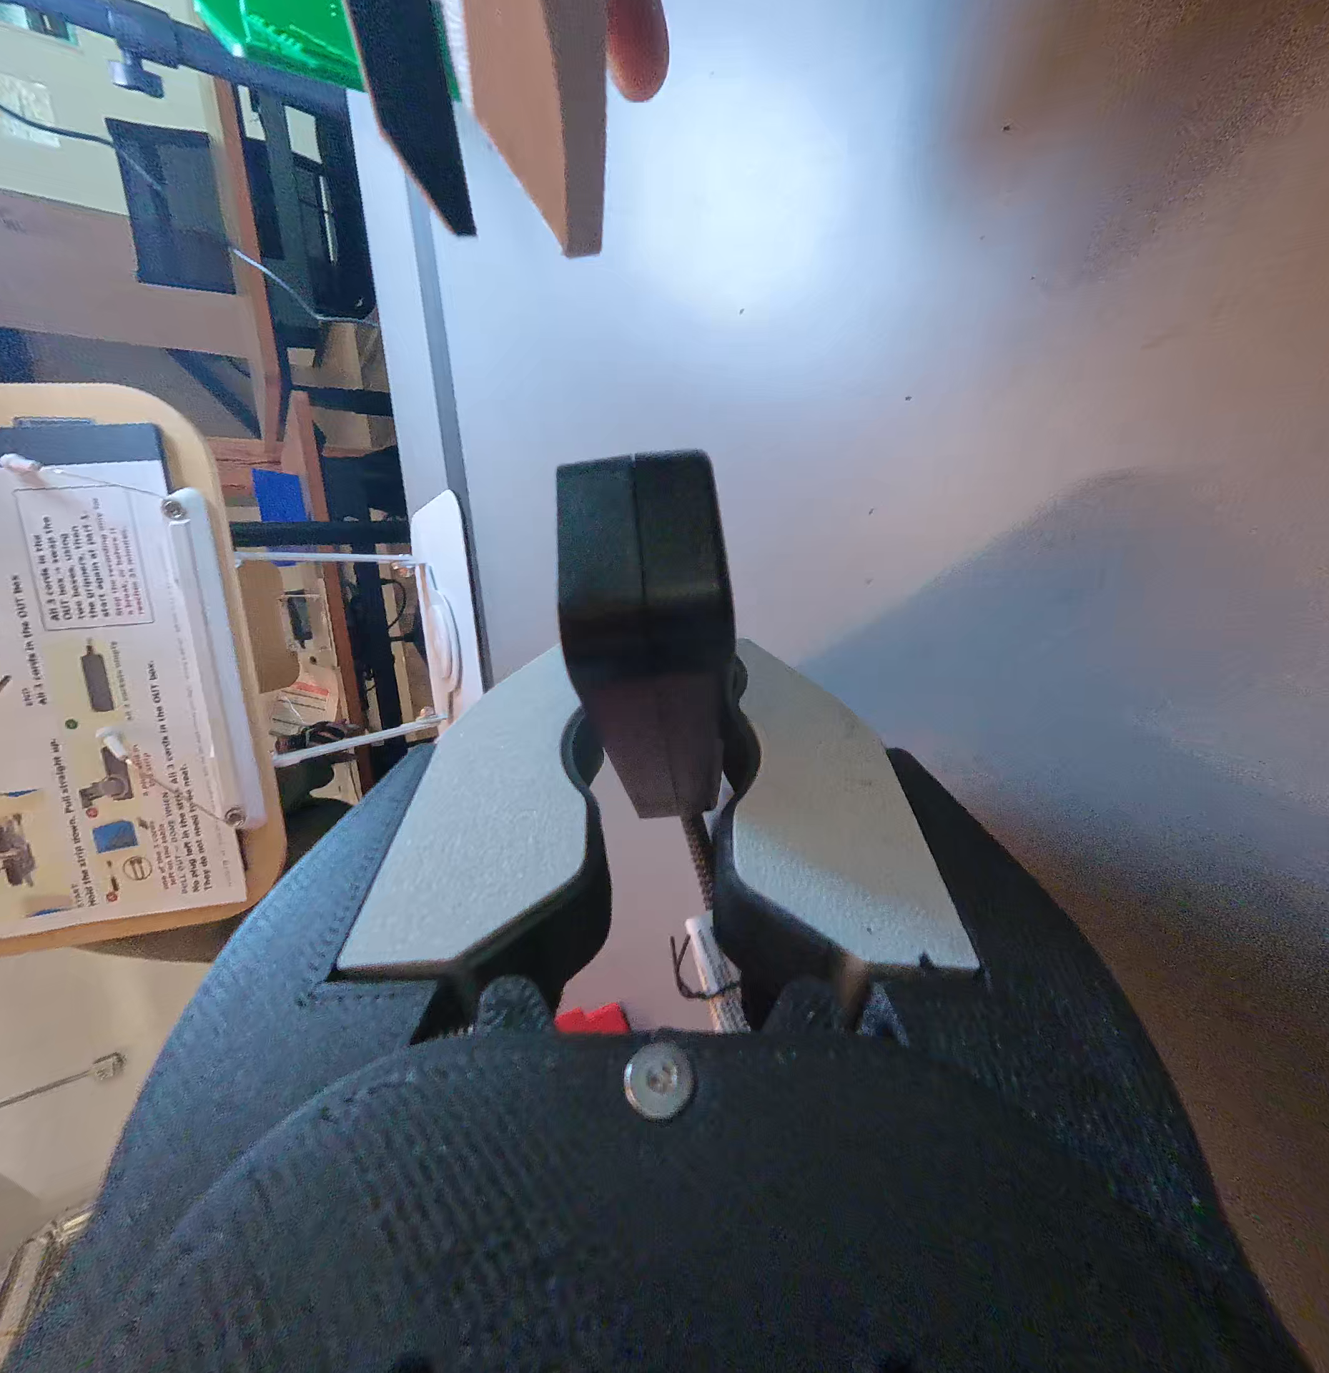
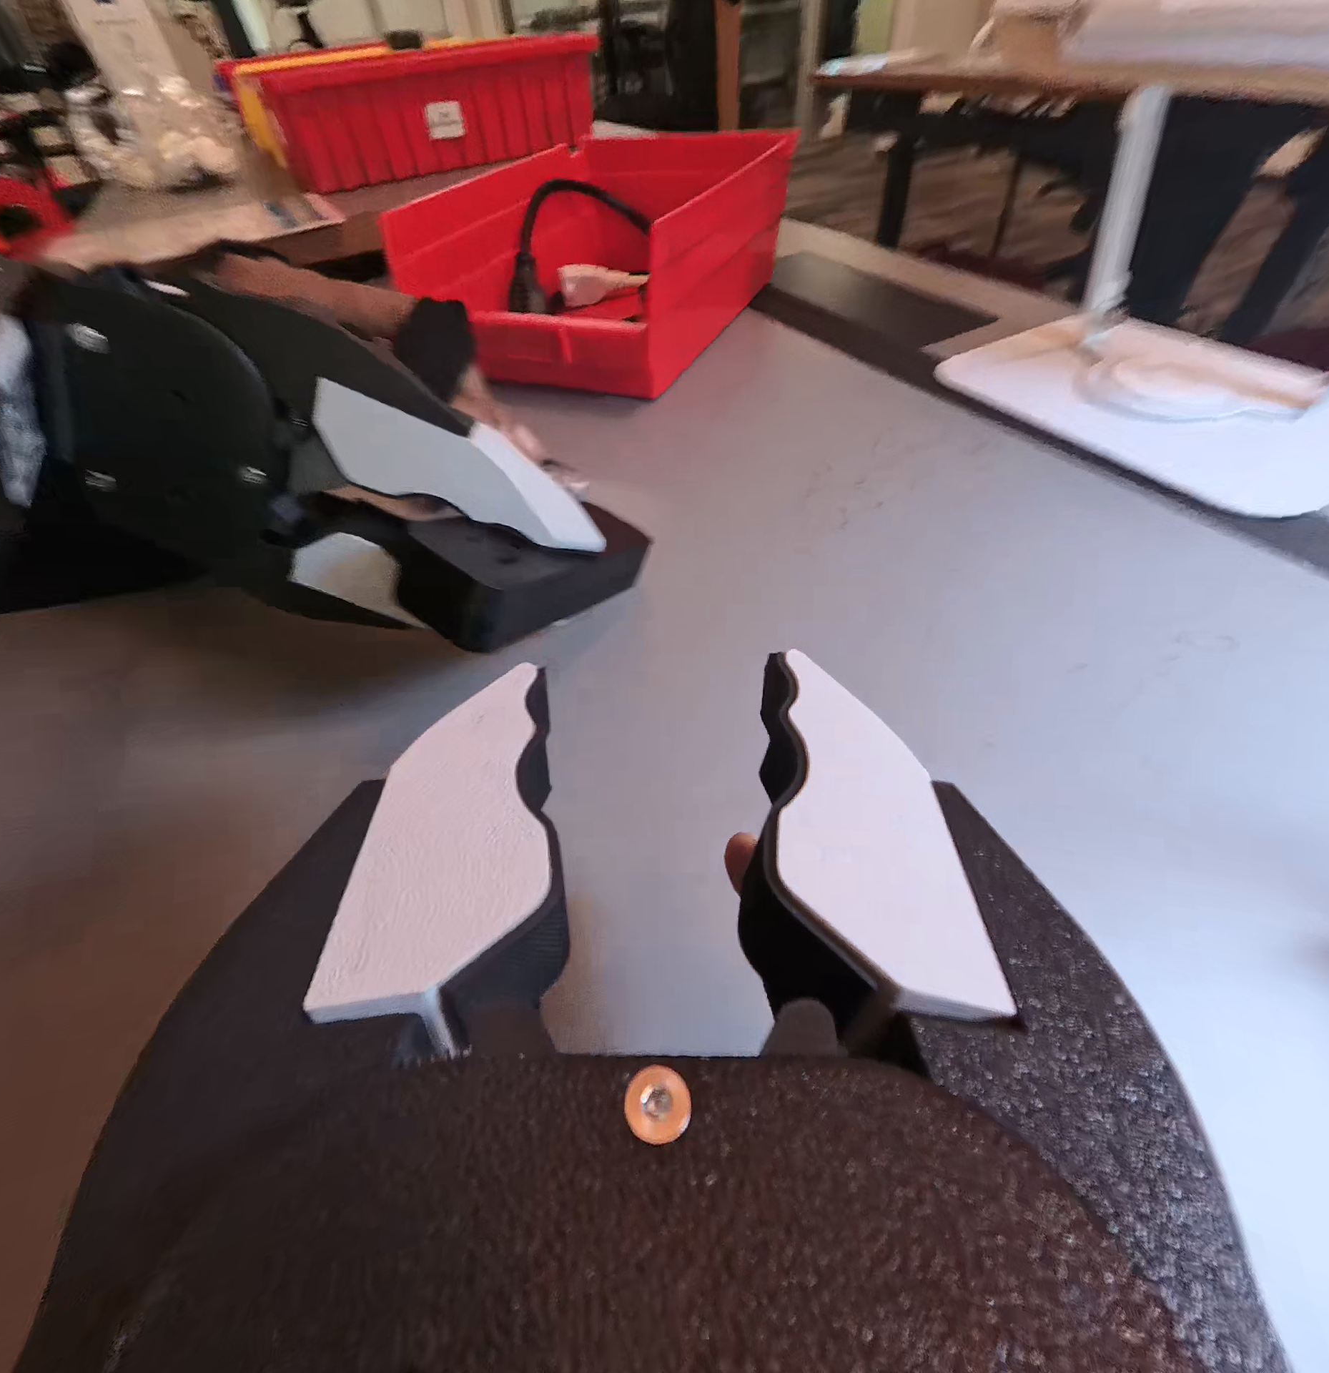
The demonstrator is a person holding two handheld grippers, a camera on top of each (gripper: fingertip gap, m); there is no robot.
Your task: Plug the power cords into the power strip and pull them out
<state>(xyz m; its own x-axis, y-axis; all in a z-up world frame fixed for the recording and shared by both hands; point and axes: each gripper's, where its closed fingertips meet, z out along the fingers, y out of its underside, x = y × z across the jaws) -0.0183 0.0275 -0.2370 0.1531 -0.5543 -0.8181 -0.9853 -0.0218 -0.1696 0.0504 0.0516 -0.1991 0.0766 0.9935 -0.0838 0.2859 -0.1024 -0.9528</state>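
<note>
My left gripper point(image 1: 650, 657) is shut on a flat black power strip point(image 1: 639, 565), gripping the end where its braided cord point(image 1: 698, 854) comes out. In the right wrist view the left gripper point(image 2: 498, 572) holds the strip point(image 2: 564, 587) low on the grey table point(image 2: 906, 594), at the left. My right gripper point(image 2: 657, 669) is open and empty above the table, just right of the strip. A small red bin point(image 2: 720, 245) farther back holds a black power cord point(image 2: 572, 200) and a pale plug point(image 2: 598, 282).
A larger red crate point(image 2: 423, 111) stands behind the bin. A white stand base point(image 2: 1166, 438) sits on the table's right edge. In the left wrist view an instruction sheet on a board point(image 1: 89, 706) hangs beside the table, and brown and black slabs point(image 1: 542, 111) show at the top.
</note>
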